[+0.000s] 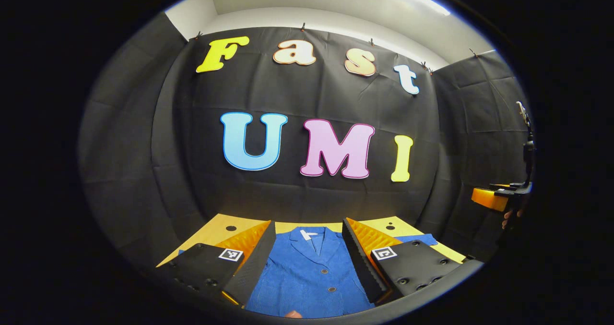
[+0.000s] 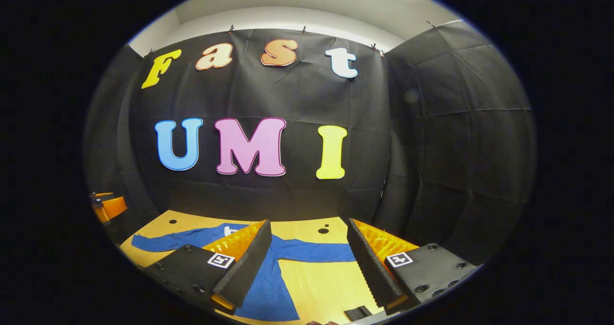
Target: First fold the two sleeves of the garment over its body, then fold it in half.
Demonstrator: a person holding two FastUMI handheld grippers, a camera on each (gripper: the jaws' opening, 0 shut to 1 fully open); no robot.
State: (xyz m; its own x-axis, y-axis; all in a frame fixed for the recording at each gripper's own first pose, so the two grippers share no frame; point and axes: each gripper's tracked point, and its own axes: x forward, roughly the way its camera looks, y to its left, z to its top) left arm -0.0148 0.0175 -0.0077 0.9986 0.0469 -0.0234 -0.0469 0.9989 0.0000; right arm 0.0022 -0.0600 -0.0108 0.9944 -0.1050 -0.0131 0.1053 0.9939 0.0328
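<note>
A blue button-front jacket (image 1: 307, 272) lies flat and face up on the yellow table (image 1: 220, 229), its collar toward the far wall. My left gripper (image 1: 308, 234) hovers open above its chest, one finger on each side of the collar. In the right gripper view the jacket (image 2: 268, 286) spreads to the left, with one sleeve (image 2: 158, 241) stretched out left and the other sleeve (image 2: 312, 252) lying straight across the table between the fingers of my open right gripper (image 2: 308, 226). Neither gripper holds anything.
The table (image 2: 316, 277) has small round holes (image 2: 323, 230) near its back edge. A small dark object (image 2: 357, 312) sits at the table's near edge. The right gripper (image 1: 503, 195), held by a hand, appears far right in the left gripper view. Black cloth walls close in the booth.
</note>
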